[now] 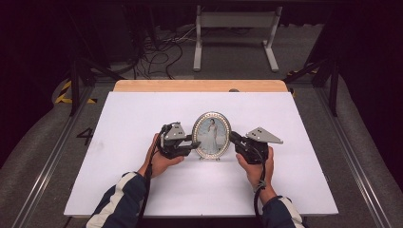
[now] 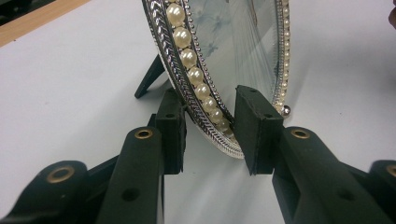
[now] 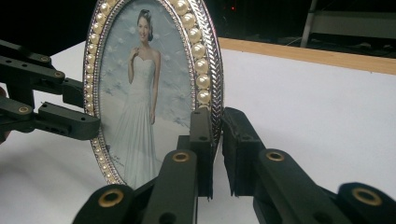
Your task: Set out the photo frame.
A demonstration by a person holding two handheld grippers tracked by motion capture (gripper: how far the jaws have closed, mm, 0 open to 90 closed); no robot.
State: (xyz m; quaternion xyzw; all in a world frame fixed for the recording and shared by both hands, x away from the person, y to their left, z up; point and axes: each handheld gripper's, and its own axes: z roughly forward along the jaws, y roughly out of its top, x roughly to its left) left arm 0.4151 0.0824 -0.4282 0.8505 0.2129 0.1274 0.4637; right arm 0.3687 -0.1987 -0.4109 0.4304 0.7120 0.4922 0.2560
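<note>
Oval frame, upright mid-table, held at both edges.

Table [image 1: 142, 190]: white, frame [image 1: 211, 135] central. Left gripper [image 1: 192, 146]: jaws straddle the pearl rim, and its own view shows the rear strut [image 2: 150, 77]. Right gripper [image 1: 234, 141]: jaws narrow, pinching the opposite rim, and its view shows the portrait [image 3: 140, 107] of a figure in a white gown.

Black two-jaw grippers [image 1: 195, 147] with brass rivets, grey triangular plates, trailing cables; navy-and-white striped sleeves [image 1: 121, 197]
</note>
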